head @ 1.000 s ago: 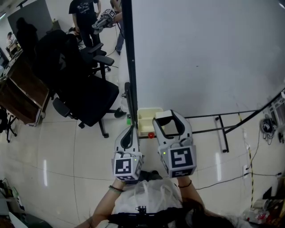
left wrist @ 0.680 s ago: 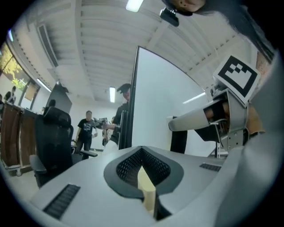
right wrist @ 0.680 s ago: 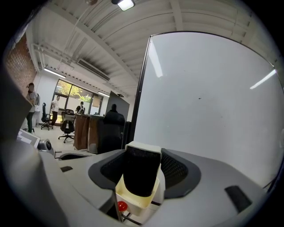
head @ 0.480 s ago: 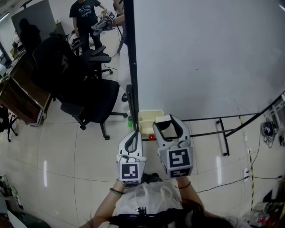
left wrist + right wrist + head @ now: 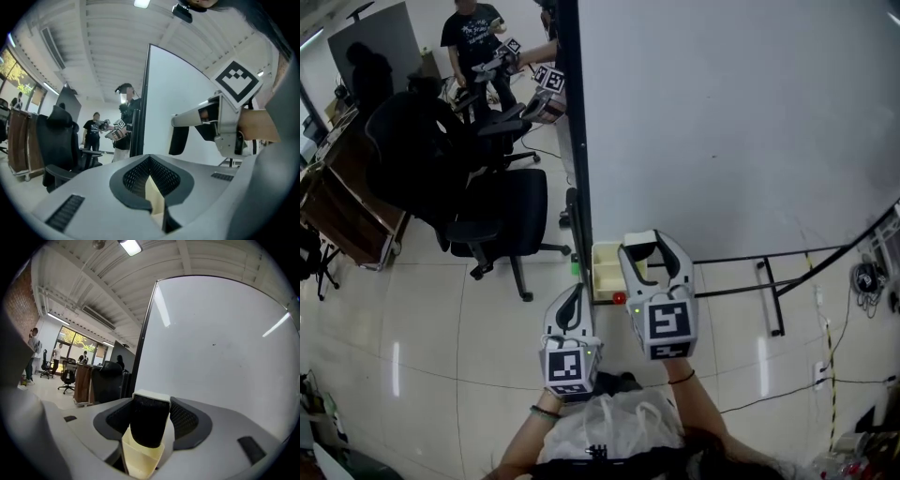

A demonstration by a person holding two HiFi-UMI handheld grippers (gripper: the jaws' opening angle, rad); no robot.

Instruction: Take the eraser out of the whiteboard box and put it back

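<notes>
My right gripper (image 5: pixel 652 246) is shut on the eraser (image 5: pixel 641 251), a black felt block with a pale back. The right gripper view shows the eraser (image 5: pixel 149 423) upright between the pads, just above the cream whiteboard box (image 5: pixel 140 459). That box (image 5: pixel 607 267) hangs at the bottom left corner of the whiteboard (image 5: pixel 722 122). My left gripper (image 5: pixel 573 292) is shut with nothing in it, below and left of the box. From the left gripper view, the eraser (image 5: pixel 179 139) is a dark block under the right gripper's tip, in front of the board.
The board's black frame post (image 5: pixel 574 141) runs up on the left. A red item (image 5: pixel 619 298) sits by the box's near edge. A black office chair (image 5: pixel 487 206) stands on the left and people (image 5: pixel 473 28) farther back. The stand's legs (image 5: pixel 769 291) and cables lie on the right.
My right gripper has moved a little toward the board with the eraser held, now closer over the box. The left gripper has barely shifted. People at the back have moved.
</notes>
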